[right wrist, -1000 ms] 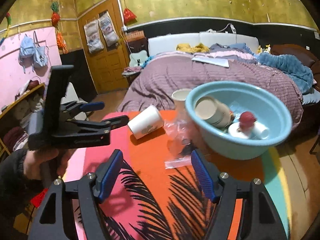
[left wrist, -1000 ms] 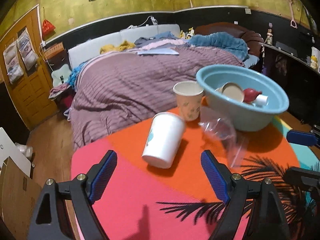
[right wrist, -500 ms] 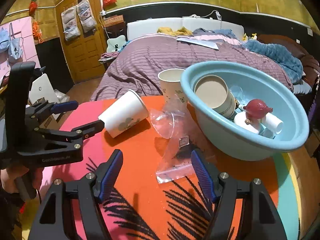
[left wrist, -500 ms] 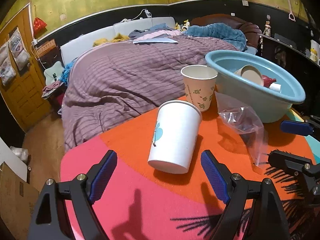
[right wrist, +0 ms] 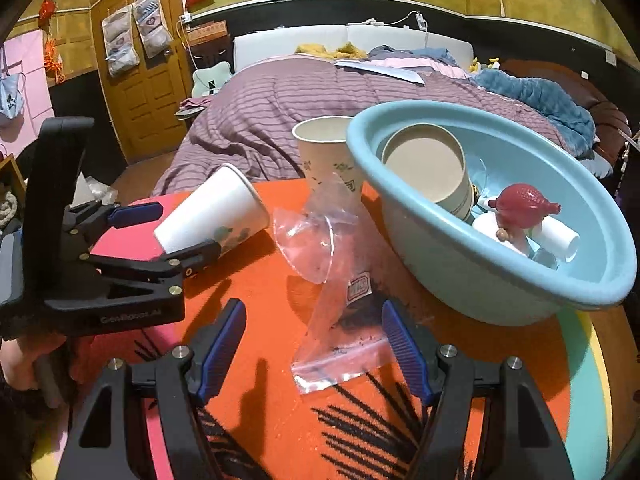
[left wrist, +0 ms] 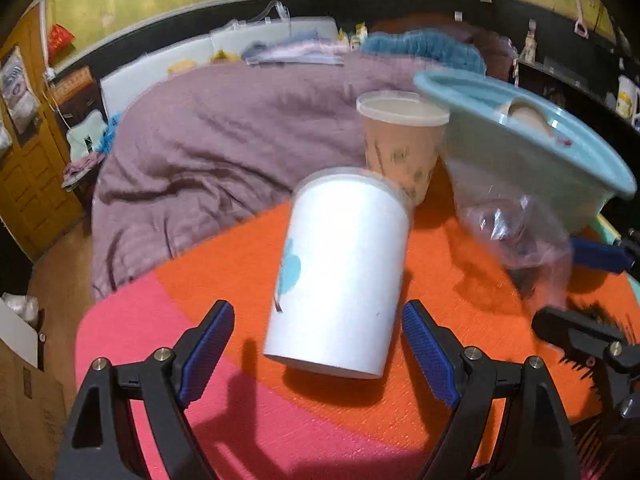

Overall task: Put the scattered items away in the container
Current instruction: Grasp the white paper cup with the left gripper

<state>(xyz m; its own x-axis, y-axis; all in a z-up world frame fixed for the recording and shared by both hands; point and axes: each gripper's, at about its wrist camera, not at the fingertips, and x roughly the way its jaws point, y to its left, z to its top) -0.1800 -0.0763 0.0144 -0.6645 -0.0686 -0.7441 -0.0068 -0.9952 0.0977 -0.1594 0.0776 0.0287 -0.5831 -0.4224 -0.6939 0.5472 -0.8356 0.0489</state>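
Note:
A white paper cup (left wrist: 340, 276) (right wrist: 212, 216) lies on its side on the orange mat. My left gripper (left wrist: 318, 348) (right wrist: 168, 236) is open, its blue pads on either side of the cup's base without touching it. A clear zip bag (right wrist: 332, 280) (left wrist: 516, 232) lies crumpled in front of the light blue basin (right wrist: 496, 280) (left wrist: 532, 160). My right gripper (right wrist: 312, 344) is open just short of the bag's lower end. A patterned paper cup (right wrist: 328, 152) (left wrist: 400, 140) stands upright beside the basin. Inside the basin lie a paper cup (right wrist: 432, 172), a red toy (right wrist: 520, 204) and a white tube (right wrist: 560, 236).
The round table's mat (right wrist: 260, 360) is orange and pink with black palm prints. A bed with a purple striped cover (right wrist: 320, 100) lies behind the table. A wooden door (right wrist: 148, 92) stands at the far left. A hand (right wrist: 16, 364) holds the left gripper.
Both grippers came down and forward. The left one closed in on the lying white cup, which now sits between its pads. The right one neared the zip bag. Jaw openings look unchanged.

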